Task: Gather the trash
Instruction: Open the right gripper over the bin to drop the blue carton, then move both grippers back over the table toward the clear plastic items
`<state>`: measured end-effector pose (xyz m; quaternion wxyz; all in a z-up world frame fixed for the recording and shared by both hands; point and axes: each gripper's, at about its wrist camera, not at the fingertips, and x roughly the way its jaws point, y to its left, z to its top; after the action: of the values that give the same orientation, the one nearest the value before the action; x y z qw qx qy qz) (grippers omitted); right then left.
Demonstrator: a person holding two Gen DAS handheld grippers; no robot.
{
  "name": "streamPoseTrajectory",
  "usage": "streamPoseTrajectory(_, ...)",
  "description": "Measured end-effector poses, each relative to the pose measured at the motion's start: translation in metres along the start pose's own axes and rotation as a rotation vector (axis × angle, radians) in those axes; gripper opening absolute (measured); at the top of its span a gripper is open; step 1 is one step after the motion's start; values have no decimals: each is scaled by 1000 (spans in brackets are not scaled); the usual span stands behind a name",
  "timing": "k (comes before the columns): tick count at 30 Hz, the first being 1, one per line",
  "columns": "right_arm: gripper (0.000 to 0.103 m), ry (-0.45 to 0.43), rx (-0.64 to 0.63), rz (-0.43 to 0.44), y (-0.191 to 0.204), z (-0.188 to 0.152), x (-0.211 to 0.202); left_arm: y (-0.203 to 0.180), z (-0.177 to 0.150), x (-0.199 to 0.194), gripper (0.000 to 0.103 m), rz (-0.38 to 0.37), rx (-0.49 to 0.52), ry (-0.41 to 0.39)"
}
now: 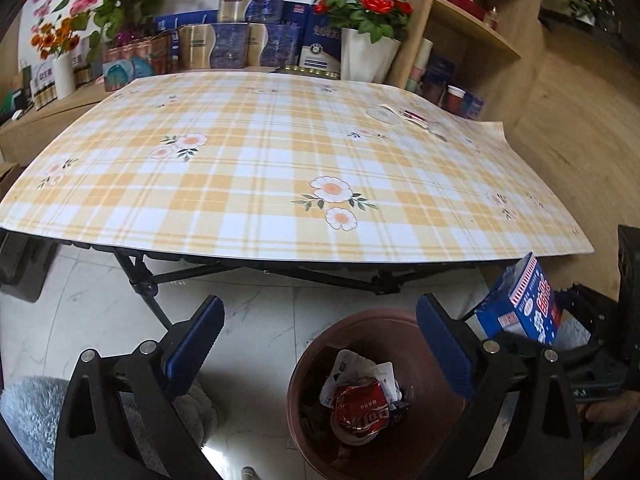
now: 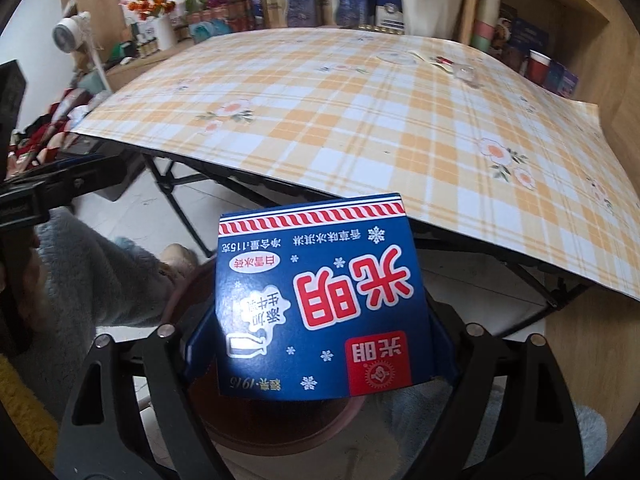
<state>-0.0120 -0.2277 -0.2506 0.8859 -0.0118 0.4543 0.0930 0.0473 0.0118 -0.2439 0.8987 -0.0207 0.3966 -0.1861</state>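
Left wrist view, one brown bin (image 1: 384,432), left claw (image 1: 320,344) released, one blue carton (image 2: 316,300) between spread right claw (image 2: 316,332).

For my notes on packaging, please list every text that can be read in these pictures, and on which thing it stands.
"光明", large red characters, upside down, on the blue carton between the right gripper's fingers.
"光明" again, in the carton's red square.
"净含量:115克", small white print on the carton.
"1915", at the carton's near edge.
Crushed red can in the brown bin: white print, too blurred.
Boxes behind the table: too small.
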Motion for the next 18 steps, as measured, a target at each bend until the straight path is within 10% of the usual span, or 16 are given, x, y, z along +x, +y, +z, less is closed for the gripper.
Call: streamPoseTrajectory(18, 97, -22, 51, -32, -10, 1, -5, -8, 0, -1, 94, 21, 26, -16)
